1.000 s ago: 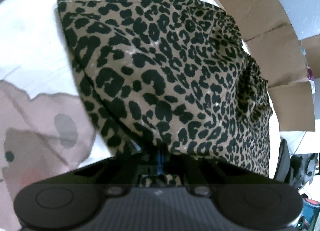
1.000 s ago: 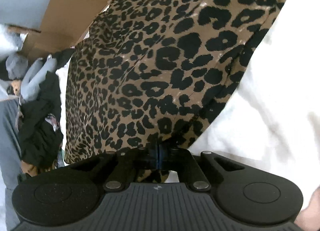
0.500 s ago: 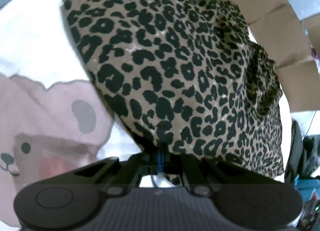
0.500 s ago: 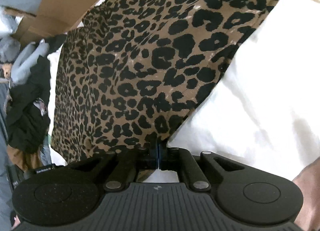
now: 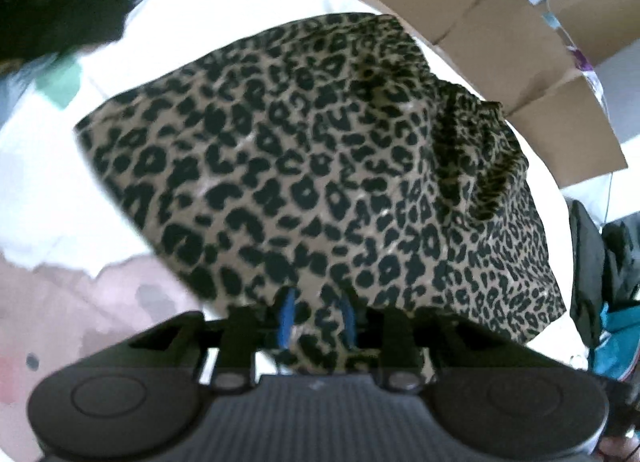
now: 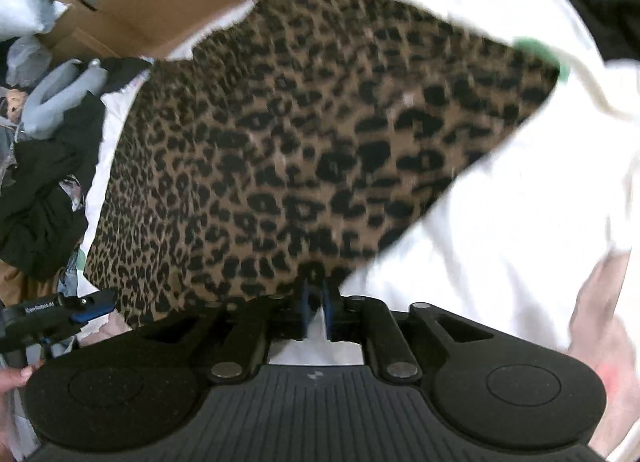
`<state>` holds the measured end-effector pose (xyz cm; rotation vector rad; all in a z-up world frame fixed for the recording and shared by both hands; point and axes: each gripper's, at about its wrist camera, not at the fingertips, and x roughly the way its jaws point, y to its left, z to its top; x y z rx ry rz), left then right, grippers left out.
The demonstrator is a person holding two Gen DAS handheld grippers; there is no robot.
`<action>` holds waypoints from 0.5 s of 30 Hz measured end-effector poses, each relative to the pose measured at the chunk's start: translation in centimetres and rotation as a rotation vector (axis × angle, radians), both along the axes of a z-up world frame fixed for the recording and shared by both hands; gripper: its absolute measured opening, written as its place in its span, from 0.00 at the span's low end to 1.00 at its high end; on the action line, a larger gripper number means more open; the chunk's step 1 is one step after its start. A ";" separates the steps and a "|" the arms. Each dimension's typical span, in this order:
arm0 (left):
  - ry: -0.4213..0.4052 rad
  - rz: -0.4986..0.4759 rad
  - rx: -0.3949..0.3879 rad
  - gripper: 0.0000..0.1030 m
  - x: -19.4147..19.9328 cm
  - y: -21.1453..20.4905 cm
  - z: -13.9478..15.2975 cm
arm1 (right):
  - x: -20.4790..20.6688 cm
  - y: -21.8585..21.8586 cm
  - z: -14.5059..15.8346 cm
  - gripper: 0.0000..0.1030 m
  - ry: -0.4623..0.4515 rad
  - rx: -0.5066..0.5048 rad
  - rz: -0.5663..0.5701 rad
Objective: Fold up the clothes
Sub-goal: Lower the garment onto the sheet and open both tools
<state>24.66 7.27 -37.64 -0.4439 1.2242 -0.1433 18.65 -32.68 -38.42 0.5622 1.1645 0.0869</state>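
Leopard-print garment (image 5: pixel 320 181) lies folded on white sheet (image 5: pixel 48 181).

Bright even light, white sheet (image 6: pixel 500 221) blown out, motion blur — fisheye-bent edges, dark corners

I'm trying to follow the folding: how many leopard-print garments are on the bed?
1. The leopard-print garment lies folded on the white sheet, just beyond both tools. Dark clothes are piled beside the bed; others may be hidden there.
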 end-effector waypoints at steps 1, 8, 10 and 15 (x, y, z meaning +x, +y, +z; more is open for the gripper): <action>-0.006 -0.005 0.002 0.31 0.5 -0.3 0.0 | 0.3 0.1 0.2 0.21 -0.025 -0.037 0.011; -0.085 -0.049 0.043 0.33 2.7 -3.4 1.2 | 2.6 1.5 0.7 0.25 -0.168 -0.227 0.089; -0.105 -0.098 0.060 0.33 3.5 -4.9 1.2 | 3.3 2.1 0.7 0.25 -0.203 -0.259 0.130; -0.172 -0.214 0.106 0.33 2.5 -6.4 1.3 | 5.1 3.9 0.7 0.34 -0.285 -0.361 0.174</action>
